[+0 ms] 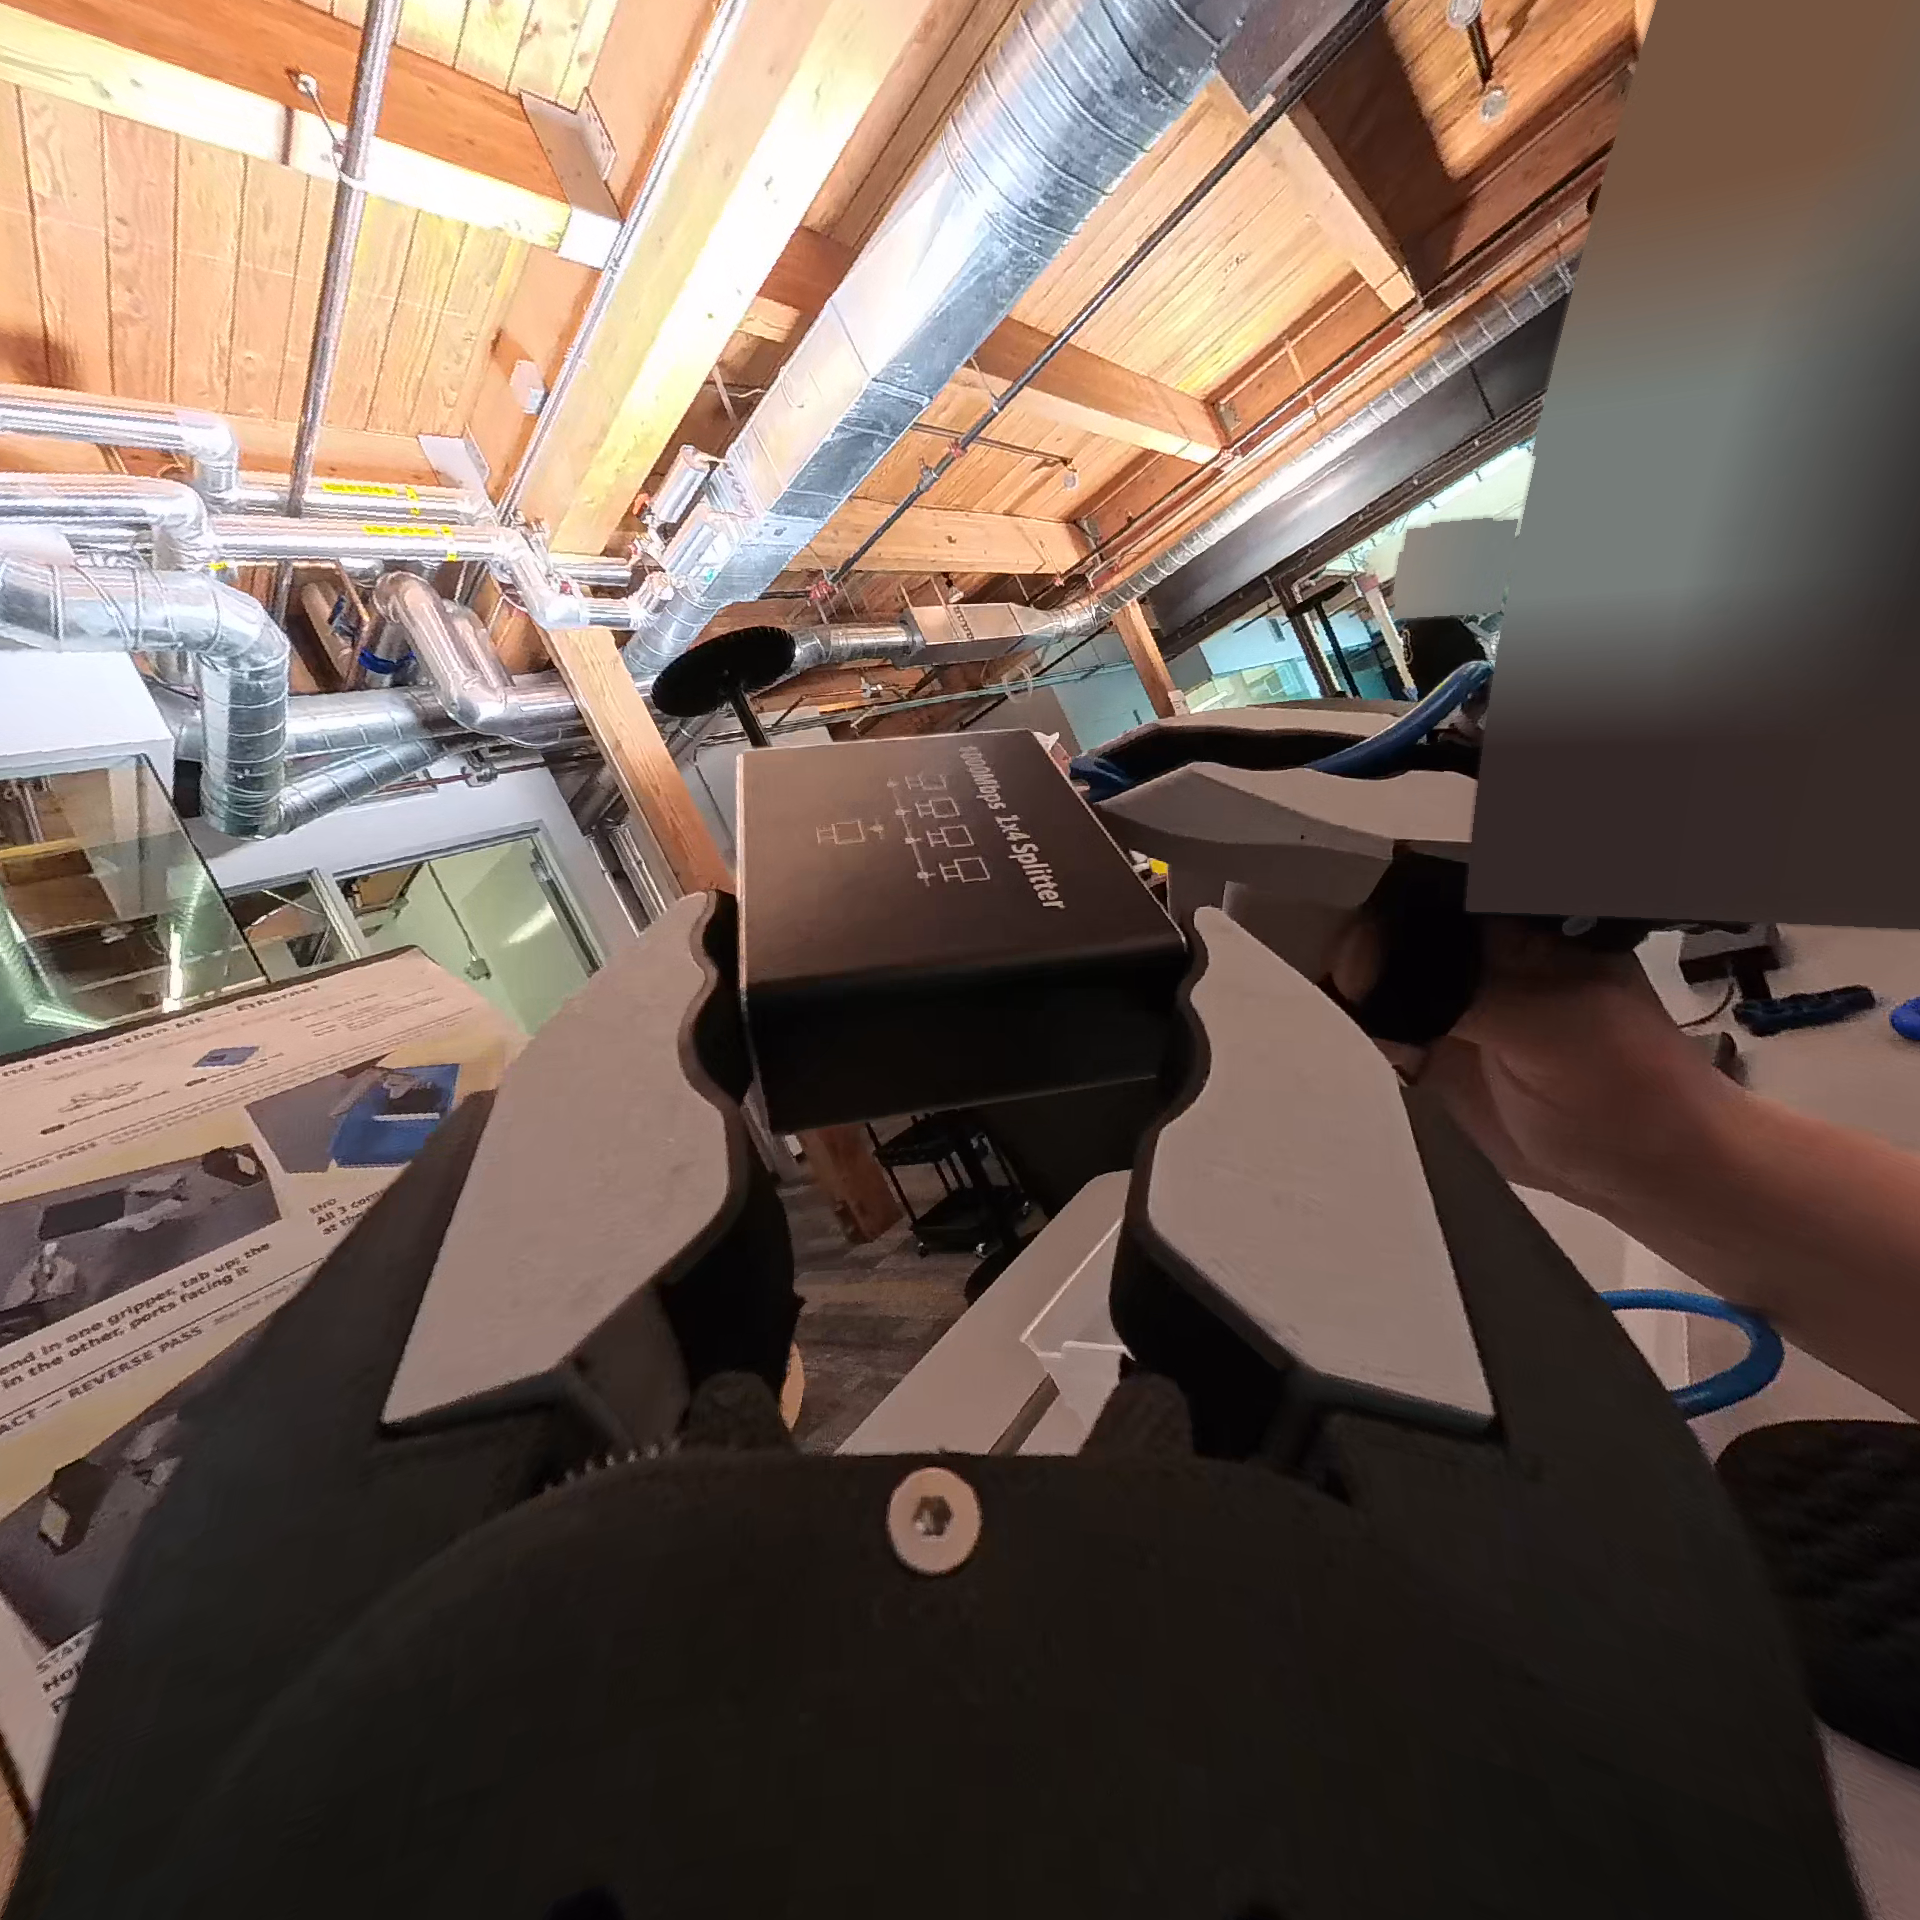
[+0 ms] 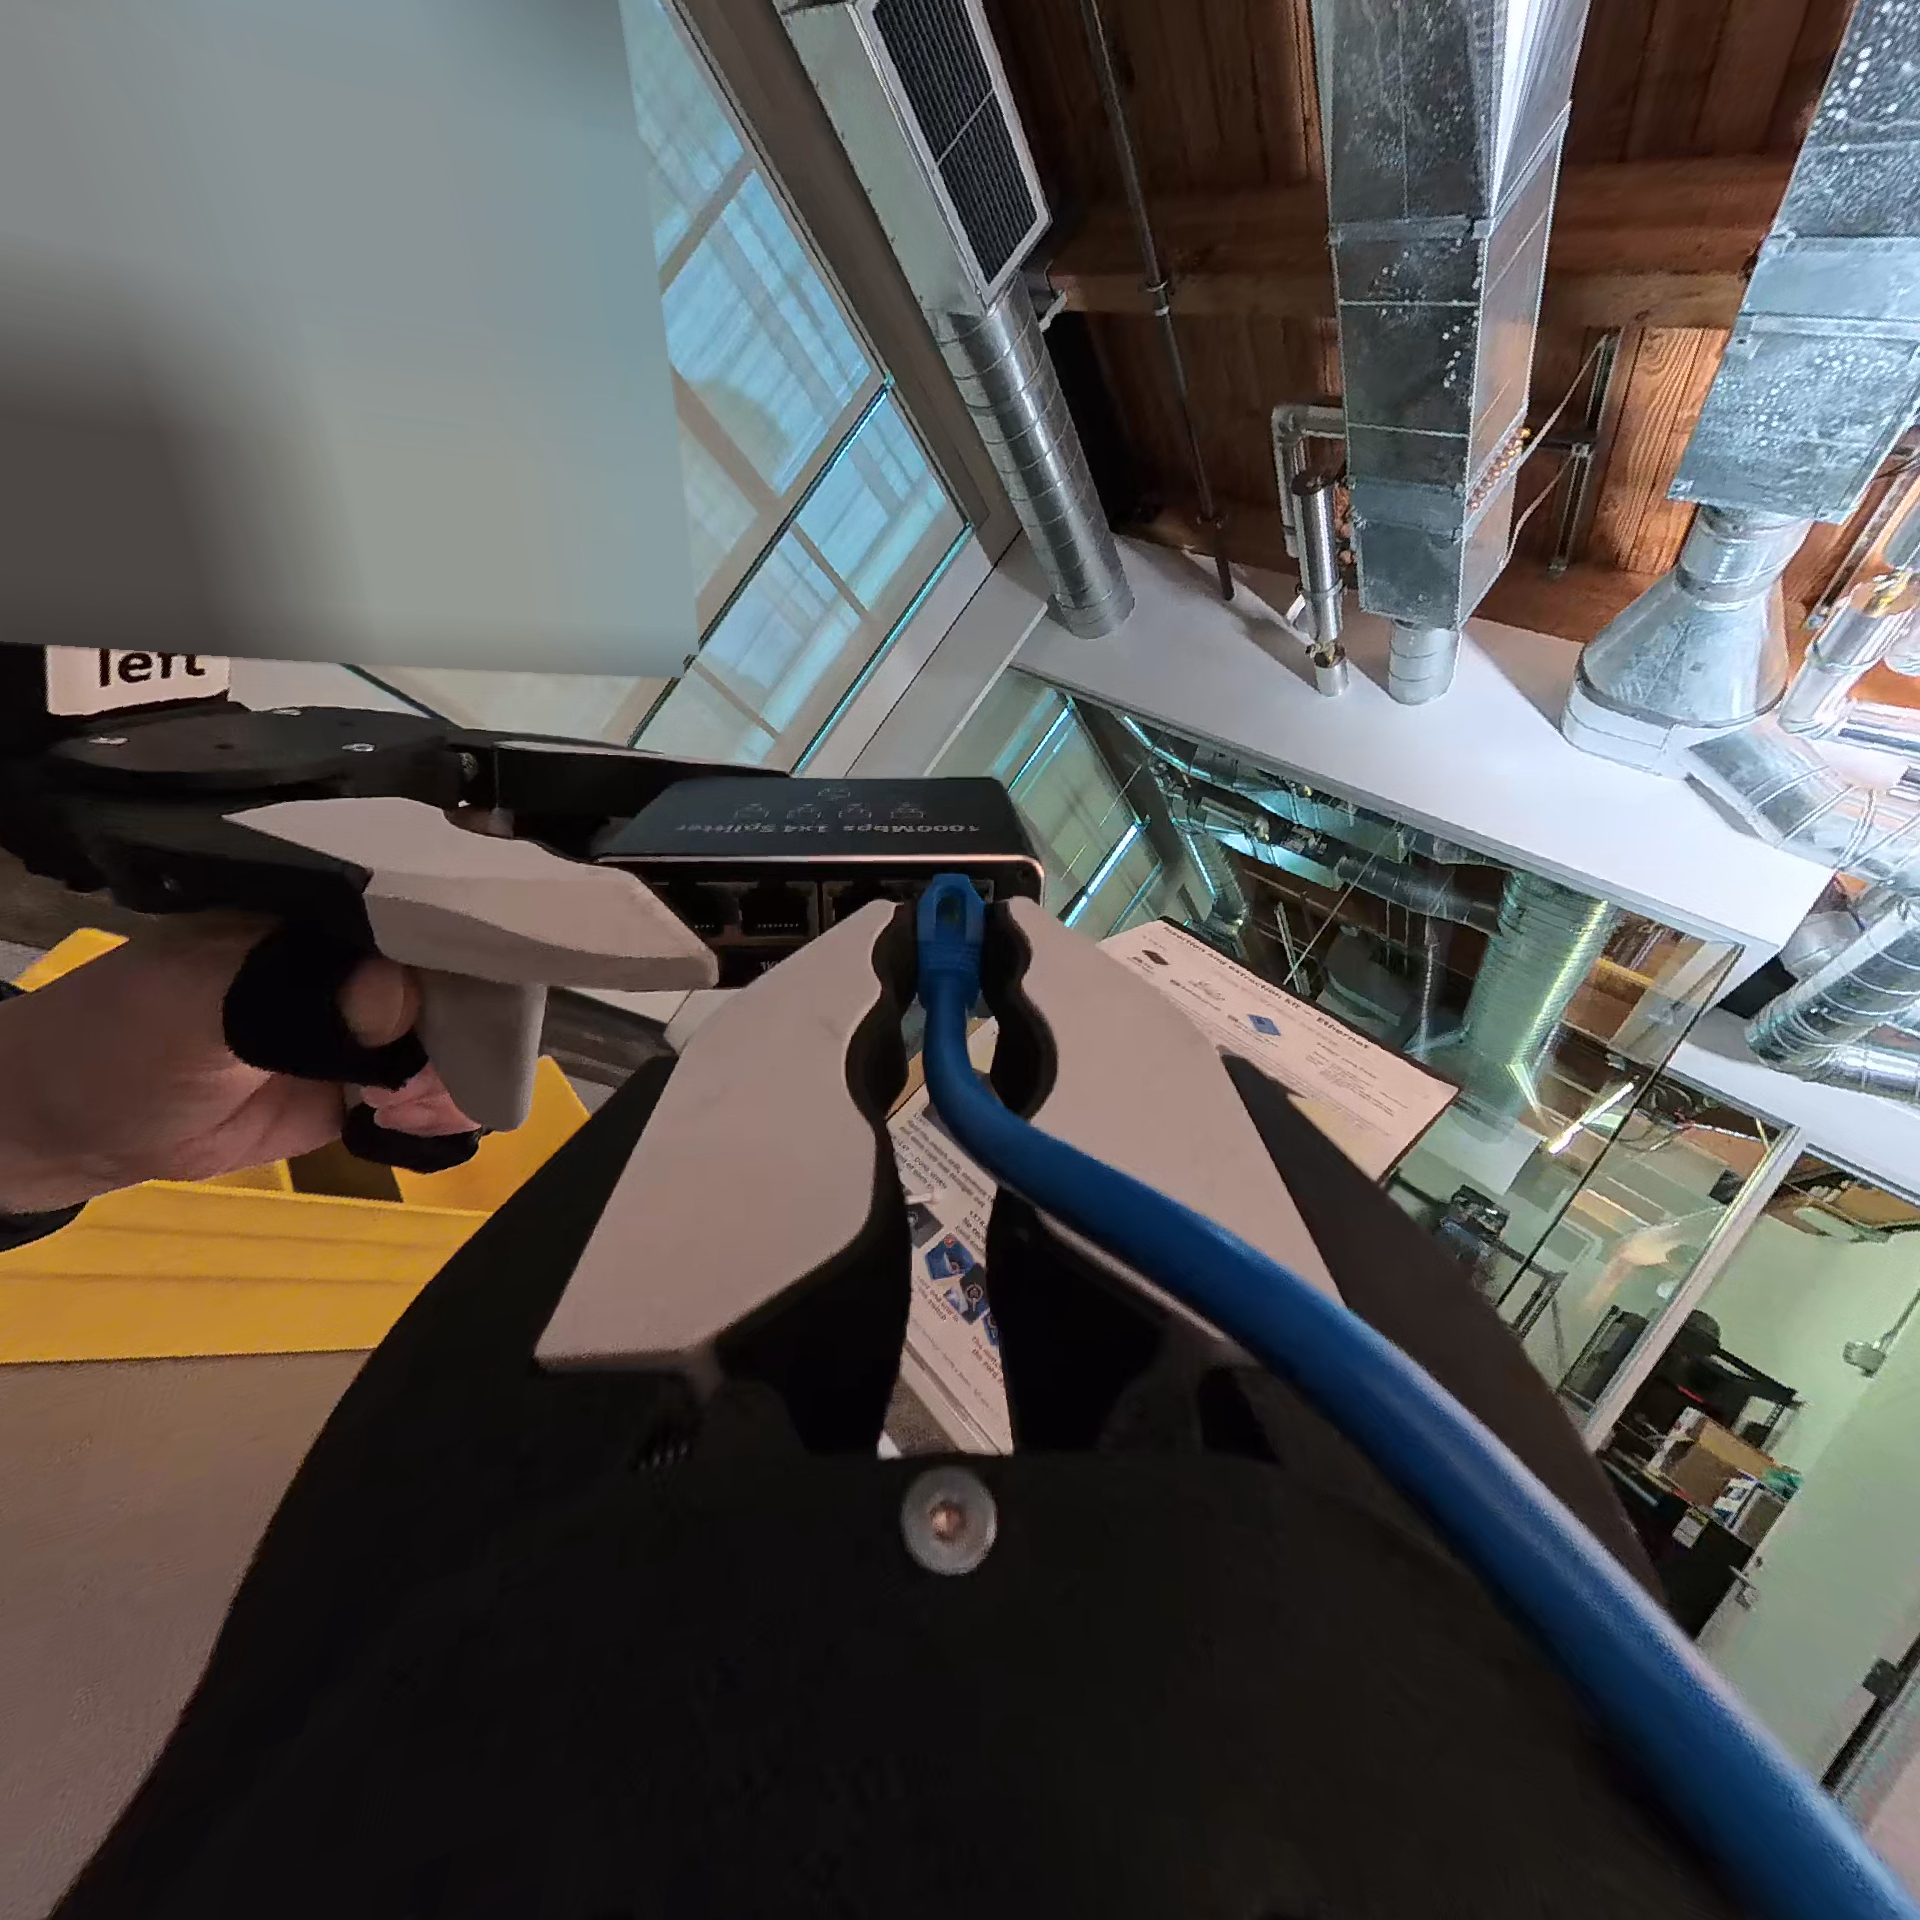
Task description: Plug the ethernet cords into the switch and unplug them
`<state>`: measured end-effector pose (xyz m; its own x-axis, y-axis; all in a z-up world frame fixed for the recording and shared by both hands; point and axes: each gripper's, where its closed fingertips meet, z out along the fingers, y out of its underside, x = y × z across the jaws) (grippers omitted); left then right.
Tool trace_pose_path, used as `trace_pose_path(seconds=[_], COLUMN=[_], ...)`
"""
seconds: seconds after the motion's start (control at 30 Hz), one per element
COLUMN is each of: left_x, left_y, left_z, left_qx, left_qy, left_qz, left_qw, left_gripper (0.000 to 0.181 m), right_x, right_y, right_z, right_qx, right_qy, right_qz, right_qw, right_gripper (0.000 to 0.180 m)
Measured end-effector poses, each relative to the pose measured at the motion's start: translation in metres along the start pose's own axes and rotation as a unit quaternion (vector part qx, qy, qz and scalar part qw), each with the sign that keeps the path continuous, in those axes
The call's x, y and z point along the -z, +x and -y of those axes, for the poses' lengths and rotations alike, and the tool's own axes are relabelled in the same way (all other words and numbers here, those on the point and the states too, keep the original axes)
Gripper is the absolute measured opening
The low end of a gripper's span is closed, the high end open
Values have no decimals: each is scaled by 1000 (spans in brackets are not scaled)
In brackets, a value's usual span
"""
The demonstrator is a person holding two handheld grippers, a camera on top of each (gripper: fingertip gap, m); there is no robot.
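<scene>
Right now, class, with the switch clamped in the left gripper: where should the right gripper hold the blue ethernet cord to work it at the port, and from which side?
Grip the moulded boot just behind the plug, not the cable. The boot is stiff and points straight at the switch port face, while the cable droops and bends. Come from the port side, fingers either side of the boot, as the right gripper does.

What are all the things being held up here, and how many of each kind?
Handheld grippers: 2, the left gripper and the right gripper
Black switch: 1, clamped in the left gripper's jaws
Blue ethernet cord: 1, its plug end between the right gripper's jaws at the switch's ports
Total: 4
</scene>
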<state>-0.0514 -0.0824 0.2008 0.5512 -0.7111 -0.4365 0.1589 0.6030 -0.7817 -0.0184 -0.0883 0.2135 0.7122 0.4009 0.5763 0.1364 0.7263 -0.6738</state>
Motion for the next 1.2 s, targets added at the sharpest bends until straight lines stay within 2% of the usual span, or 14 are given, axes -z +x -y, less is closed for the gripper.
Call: trace_pose_path(seconds=[0.3, 0.63, 0.8, 0.93, 1.03, 1.1, 1.2], left_x=[1, 0, -1, -1, 4, 14, 33], left_y=[0, -8, -15, -30, -51, -75, -99], left_z=[-5, -10, -22, -43, -69, -89, -133], left_qx=[2, -48, 26, 102, 166, 188, 214], left_qy=[-17, -53, -76, -112, -144, -156, -226], left_qz=[-10, 13, 7, 21, 50, 92, 121], left_qw=[1000, 997, 997, 988, 974, 965, 943], left_gripper=[78, 78, 78, 77, 77, 77, 77], right_x=[-2, -8, -12, -18, -19, -16, -13], right_y=[-1, 2, 1, -5, -17, -21, -16], right_z=[-5, -19, -34, -70, -103, -120, -133], right_qx=[-11, -33, -86, -184, -283, -318, -329], right_qy=[-8, -52, -89, -164, -224, -244, -249], right_qz=[4, 17, 35, 66, 102, 120, 125], right_qw=[1000, 998, 992, 967, 927, 908, 903], right_gripper=[13, 13, 13, 14, 12, 0, 0])
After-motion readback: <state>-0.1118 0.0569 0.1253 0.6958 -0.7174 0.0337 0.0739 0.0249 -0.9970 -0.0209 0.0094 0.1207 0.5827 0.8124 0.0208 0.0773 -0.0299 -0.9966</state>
